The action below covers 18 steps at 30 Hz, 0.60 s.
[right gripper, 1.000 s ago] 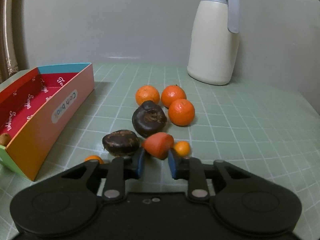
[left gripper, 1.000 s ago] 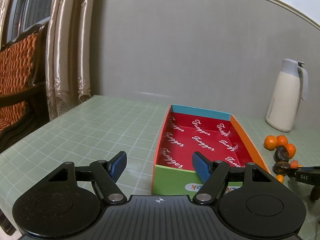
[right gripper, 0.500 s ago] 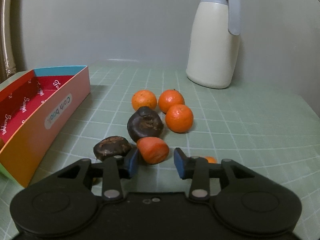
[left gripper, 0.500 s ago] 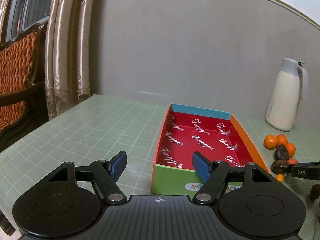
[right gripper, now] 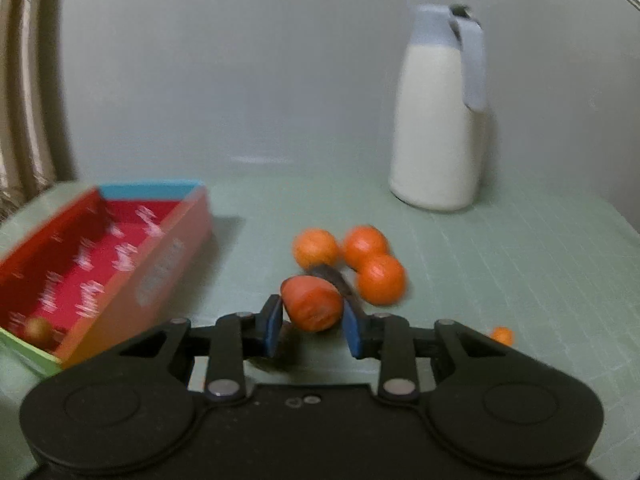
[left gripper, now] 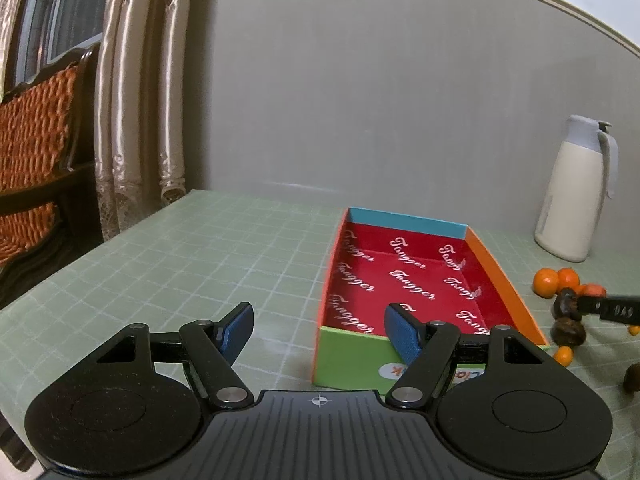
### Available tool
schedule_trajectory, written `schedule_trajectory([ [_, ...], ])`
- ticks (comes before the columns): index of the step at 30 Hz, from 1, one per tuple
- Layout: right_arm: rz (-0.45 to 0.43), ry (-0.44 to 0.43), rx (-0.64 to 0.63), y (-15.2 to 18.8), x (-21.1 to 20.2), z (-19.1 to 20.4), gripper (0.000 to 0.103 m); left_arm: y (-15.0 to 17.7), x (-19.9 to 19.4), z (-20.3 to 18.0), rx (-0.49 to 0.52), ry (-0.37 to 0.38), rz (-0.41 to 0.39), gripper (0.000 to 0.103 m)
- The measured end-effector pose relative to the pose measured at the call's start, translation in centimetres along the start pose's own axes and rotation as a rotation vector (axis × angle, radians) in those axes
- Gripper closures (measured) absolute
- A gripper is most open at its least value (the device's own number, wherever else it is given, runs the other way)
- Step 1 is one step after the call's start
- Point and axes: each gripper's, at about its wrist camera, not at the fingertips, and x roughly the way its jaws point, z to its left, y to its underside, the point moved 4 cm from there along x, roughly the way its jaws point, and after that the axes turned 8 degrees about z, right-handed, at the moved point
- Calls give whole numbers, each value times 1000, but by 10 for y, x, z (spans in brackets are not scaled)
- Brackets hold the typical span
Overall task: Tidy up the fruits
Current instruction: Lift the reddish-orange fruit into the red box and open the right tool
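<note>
My right gripper [right gripper: 313, 320] is shut on an orange-red fruit piece [right gripper: 313, 303] and holds it above the table, just right of the open box [right gripper: 168, 256]. The box has a red printed inside and shows in the left wrist view [left gripper: 404, 276] too. A small brown fruit [right gripper: 37, 328] lies in its near corner. Three oranges [right gripper: 362, 258] sit behind the held piece. A small orange fruit [right gripper: 501, 335] lies at the right. My left gripper [left gripper: 318, 334] is open and empty, near the box's green end. Dark brown fruits [left gripper: 567, 318] show beside the box.
A white thermos jug [right gripper: 438, 120] with a grey lid stands at the back right near the wall. The table has a green gridded cover [left gripper: 168, 264]. A wooden chair with orange cushion [left gripper: 36, 152] and curtains [left gripper: 136, 92] are at the far left.
My right gripper opened, then closed on the orange-red piece and lifted it, moving left toward the box; the view is blurred by motion. The left gripper has stayed still.
</note>
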Motion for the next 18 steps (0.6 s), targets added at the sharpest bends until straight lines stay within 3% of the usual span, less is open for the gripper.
schedule_trajectory([
  [7, -117, -138, -75, -17, -32, 60, 72, 2, -1, 15, -12, -24, -3, 31],
  [18, -79, -245, -149, -13, -24, 126, 72, 4, 0, 37, -39, -41, 7, 31],
])
